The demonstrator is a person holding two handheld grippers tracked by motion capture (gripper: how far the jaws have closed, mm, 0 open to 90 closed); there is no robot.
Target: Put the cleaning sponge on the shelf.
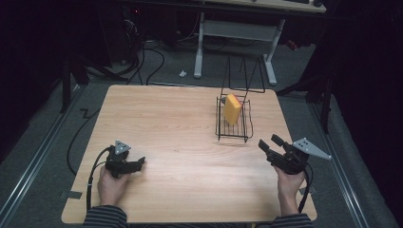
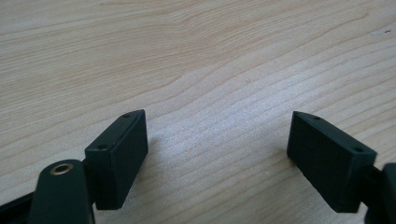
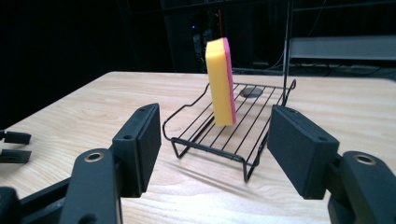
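Note:
A yellow sponge with a pink back stands on edge in a black wire rack at the table's right middle. My right gripper is open near the front right, a short way in front of the rack, its jaws pointing at the rack and sponge with nothing between them. Near the front left, my left gripper is open low over bare wood, holding nothing. In the right gripper view the left gripper's fingertips show at the far left edge.
The light wooden table has rounded corners. A small dark object lies at the rack's far end. A tall black wire frame rises behind the rack. Beyond the table, a white desk frame and cables lie on the floor.

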